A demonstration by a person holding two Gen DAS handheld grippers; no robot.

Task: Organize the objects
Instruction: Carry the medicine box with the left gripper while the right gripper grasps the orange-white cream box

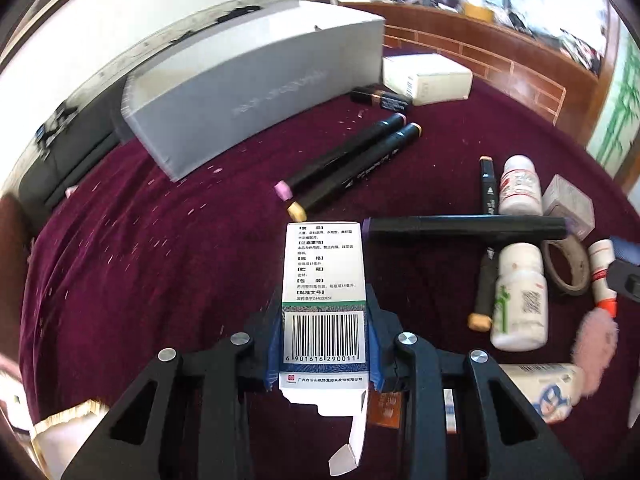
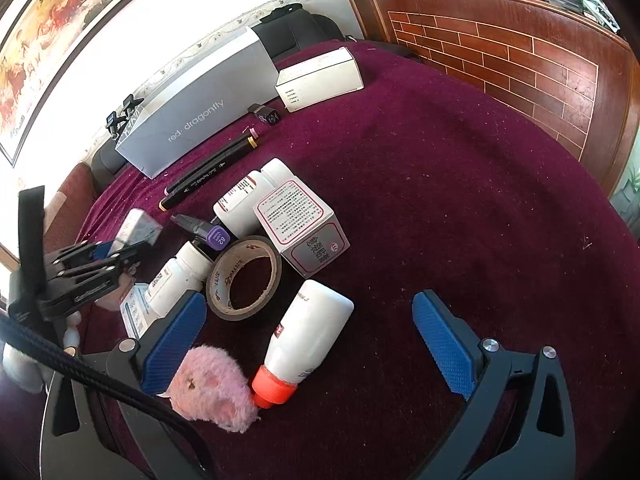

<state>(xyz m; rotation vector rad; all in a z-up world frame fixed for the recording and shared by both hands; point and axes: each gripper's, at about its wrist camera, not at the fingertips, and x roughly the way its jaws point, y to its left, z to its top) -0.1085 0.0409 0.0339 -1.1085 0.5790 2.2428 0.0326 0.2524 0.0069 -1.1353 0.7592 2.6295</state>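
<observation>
1. Cloth (image 2: 460, 208): dark maroon, covers the whole table, flecked with pale lint.
2. Grey box (image 1: 256, 92): long, lettered on its side, standing at the far left of the cloth. A white carton (image 2: 320, 78) stands just right of it.
3. Left gripper (image 1: 325, 344): jaws closed tight on a medicine box (image 1: 323, 292), blue pads pressed against both long sides. The box is white, tall and narrow, with printed Chinese text on top, a green band, a barcode and a red logo near the gripper. Its near flap is torn open and hangs down. It is held near the middle of the cloth, far end pointing at the markers; whether it touches the cloth cannot be told.
4. Right gripper (image 2: 310, 344): jaws wide apart, holding nothing. A white bottle (image 2: 308, 344) with an orange cap lies on the cloth between the fingers; a pink puff (image 2: 212, 388) lies against the left pad.
5. Tape roll (image 2: 244, 278): brown, lying flat just beyond the bottle, beside a red-bordered box (image 2: 300, 224) and two white bottles.
6. Markers (image 1: 352, 164): two black ones lying side by side, between the grey box and the medicine box. A purple-capped marker (image 1: 468, 228) lies crosswise to the right.
</observation>
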